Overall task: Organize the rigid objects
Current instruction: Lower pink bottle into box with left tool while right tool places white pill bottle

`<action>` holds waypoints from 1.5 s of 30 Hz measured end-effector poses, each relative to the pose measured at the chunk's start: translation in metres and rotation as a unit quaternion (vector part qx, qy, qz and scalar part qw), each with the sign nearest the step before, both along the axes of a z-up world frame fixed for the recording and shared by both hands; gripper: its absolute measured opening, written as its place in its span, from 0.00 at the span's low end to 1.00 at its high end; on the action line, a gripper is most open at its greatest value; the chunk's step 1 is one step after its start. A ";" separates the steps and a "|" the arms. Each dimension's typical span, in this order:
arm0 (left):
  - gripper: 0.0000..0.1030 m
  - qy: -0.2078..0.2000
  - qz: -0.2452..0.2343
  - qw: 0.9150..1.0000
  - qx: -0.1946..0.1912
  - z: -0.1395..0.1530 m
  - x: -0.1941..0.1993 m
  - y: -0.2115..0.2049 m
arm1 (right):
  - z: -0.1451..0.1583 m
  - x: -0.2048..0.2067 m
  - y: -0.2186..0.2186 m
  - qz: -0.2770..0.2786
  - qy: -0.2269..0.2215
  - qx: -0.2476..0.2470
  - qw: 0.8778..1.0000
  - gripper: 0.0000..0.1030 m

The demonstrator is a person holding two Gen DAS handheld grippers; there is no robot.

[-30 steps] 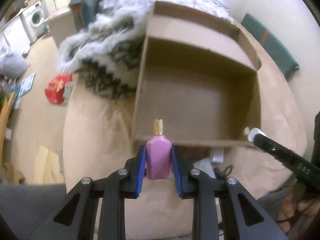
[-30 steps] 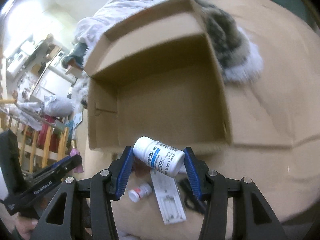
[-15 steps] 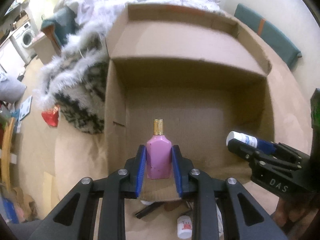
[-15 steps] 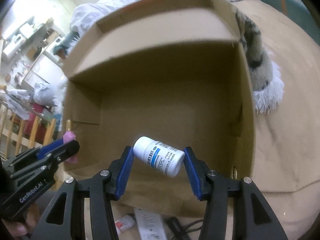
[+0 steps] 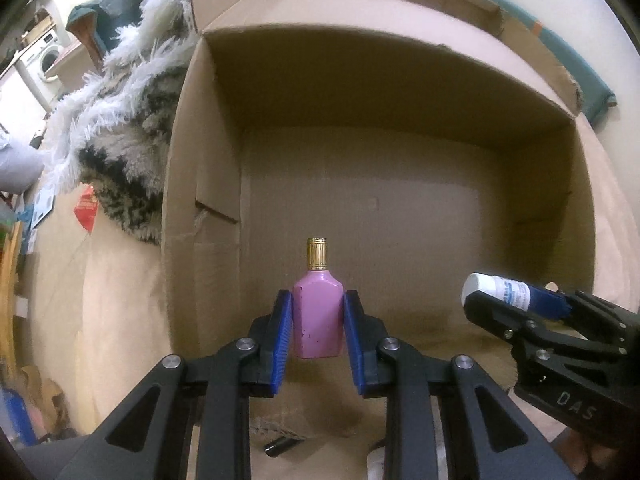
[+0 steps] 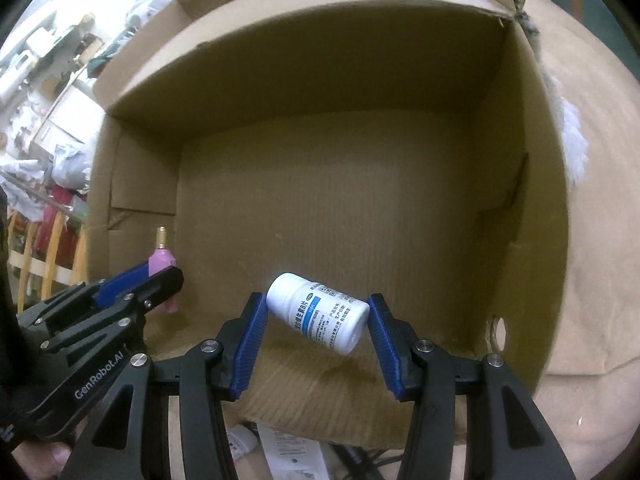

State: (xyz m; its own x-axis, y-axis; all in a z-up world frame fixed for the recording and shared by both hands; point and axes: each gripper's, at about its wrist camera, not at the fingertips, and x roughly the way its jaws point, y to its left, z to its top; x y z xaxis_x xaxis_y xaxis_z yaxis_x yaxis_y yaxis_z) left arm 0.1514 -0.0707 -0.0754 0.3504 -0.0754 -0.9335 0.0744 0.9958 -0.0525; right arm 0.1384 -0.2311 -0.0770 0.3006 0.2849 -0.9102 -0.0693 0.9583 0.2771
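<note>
Fluffy white-and-black fur throw lay far left, draped against the outer left wall of the large open brown cardboard box. Red packet sat on the beige surface just below the throw. Left gripper with blue pads was clamped on a pink flat-sided bottle with ribbed gold cap; bottle upright, held over the near-left part of the box interior. Cannot tell if its base touched the box floor. Right gripper, blue pads too, was clenched on a white cylindrical pill bottle with blue-striped label; bottle tilted, cap end up-left, pinched end to end, over the near-middle of the box in the right wrist view. Both grippers sat side by side, apart, each visible in the other's camera. Box floor otherwise bare cardboard. White printed leaflet and black cable lay outside, below the near box edge.
</note>
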 end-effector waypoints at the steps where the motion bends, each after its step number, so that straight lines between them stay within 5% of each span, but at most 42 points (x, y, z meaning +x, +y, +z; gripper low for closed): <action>1: 0.23 0.002 0.000 1.000 -0.002 -0.002 0.000 0.000 | 0.000 0.000 0.000 0.001 0.001 0.000 1.000 0.52; 18: 0.25 0.001 -0.013 1.000 0.028 -0.009 -0.004 -0.020 | 0.001 0.005 -0.008 -0.022 0.009 0.019 1.000 0.53; 22: 0.58 -0.012 -0.011 0.999 0.030 0.003 -0.006 -0.023 | 0.019 0.006 -0.016 -0.030 -0.023 0.029 0.999 0.66; 25: 0.66 -0.028 -0.010 0.999 0.020 0.011 -0.008 -0.024 | 0.031 0.006 -0.019 -0.037 -0.047 0.031 0.998 0.73; 30: 0.66 -0.036 -0.007 0.999 0.022 0.017 -0.007 -0.025 | 0.042 0.007 -0.027 -0.055 -0.074 0.045 0.995 0.96; 45: 0.66 -0.064 0.002 0.998 0.012 0.060 -0.016 0.001 | 0.058 -0.003 -0.034 -0.077 -0.092 0.071 0.990 0.96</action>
State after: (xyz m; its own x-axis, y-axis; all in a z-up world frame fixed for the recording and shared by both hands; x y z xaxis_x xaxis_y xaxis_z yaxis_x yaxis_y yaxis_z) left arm 0.1359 -0.0696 -0.0151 0.4665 -0.0519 -0.8830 0.0744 0.9970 -0.0192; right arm 0.1356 -0.2647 -0.0191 0.5075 0.3441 -0.7899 0.0123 0.9138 0.4060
